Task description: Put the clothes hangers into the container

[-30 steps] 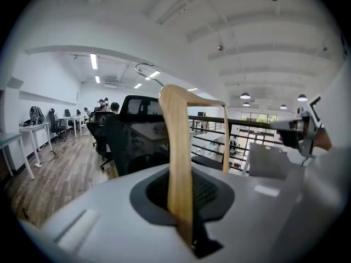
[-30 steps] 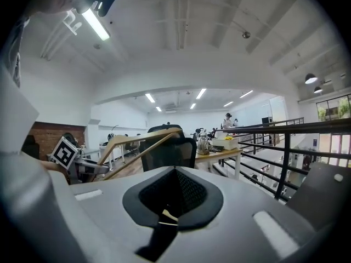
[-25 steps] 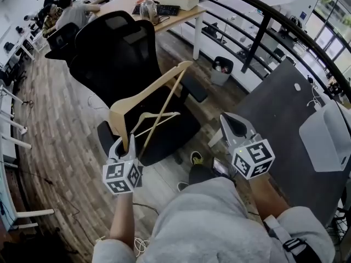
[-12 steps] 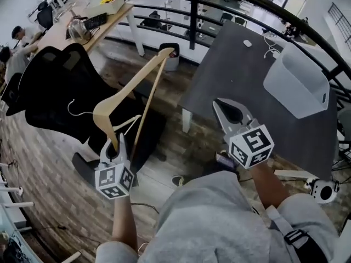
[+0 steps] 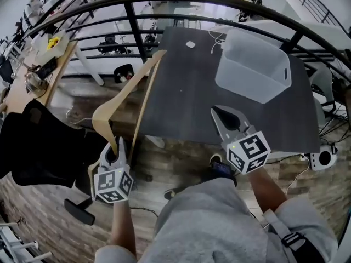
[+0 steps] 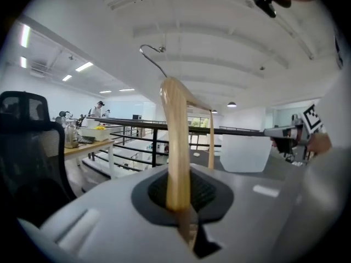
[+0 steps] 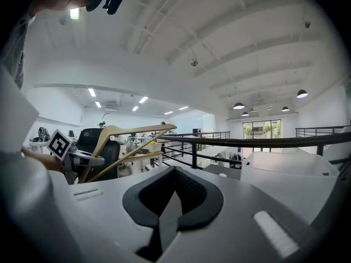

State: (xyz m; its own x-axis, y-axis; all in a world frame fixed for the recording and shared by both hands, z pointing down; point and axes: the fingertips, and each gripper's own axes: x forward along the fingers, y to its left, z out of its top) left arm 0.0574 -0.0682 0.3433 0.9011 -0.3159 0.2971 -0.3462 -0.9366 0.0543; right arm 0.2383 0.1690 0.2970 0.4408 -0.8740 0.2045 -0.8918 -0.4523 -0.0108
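Observation:
A light wooden hanger (image 5: 127, 90) with a metal hook stands up out of my left gripper (image 5: 113, 147), which is shut on its lower end. Those jaws have just been closing, with the hanger between them. In the left gripper view the hanger (image 6: 176, 147) rises straight from between the pads. My right gripper (image 5: 225, 116) is shut and empty, held over the near part of the dark table (image 5: 181, 97). The white translucent container (image 5: 253, 64) stands on the table's far right, beyond the right gripper. The right gripper view shows the hanger (image 7: 129, 130) at its left and the container (image 7: 279, 166) at its right.
A black curved railing (image 5: 131, 21) runs behind the table. A black office chair (image 5: 33, 147) stands at the left. A small white object (image 5: 190, 44) lies on the far part of the table. A white device (image 5: 321, 158) sits off the table's right edge.
The view has swung from the office chair round to the dark table. Both grippers came round with it, the left one still holding the hanger, and the container is now straight ahead.

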